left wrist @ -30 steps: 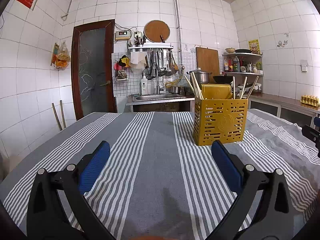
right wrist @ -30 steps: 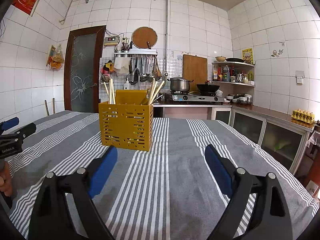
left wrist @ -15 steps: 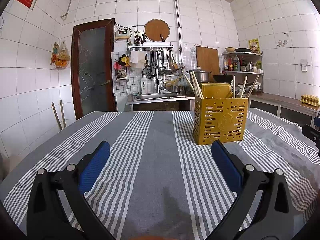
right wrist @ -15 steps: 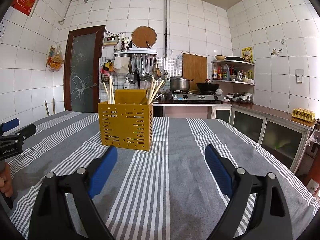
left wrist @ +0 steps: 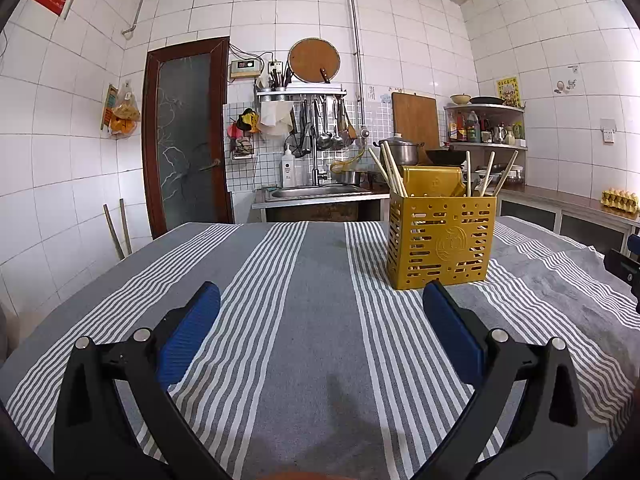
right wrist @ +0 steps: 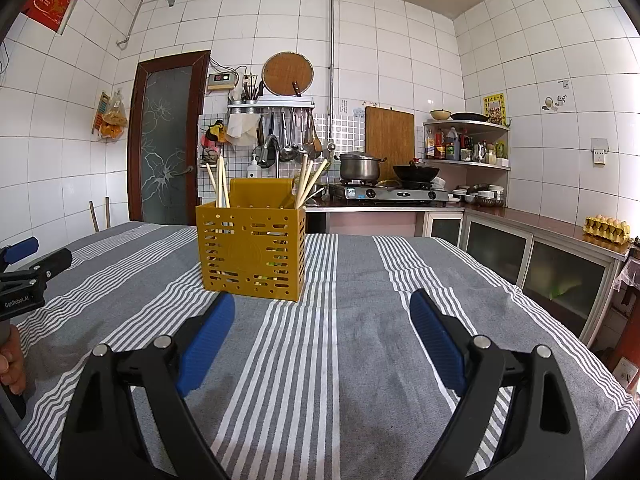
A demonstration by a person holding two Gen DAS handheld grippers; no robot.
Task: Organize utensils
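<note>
Both tools — left tool (left wrist: 321,294), right tool (right wrist: 322,304) — stayed apart, empty; our yellow perforated plastic holder (left wrist: 440,240) already held wooden chopsticks (right wrist: 221,180).

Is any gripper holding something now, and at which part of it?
Nothing is held. The left gripper and right gripper are both open over the tablecloth, short of the holder.
</note>
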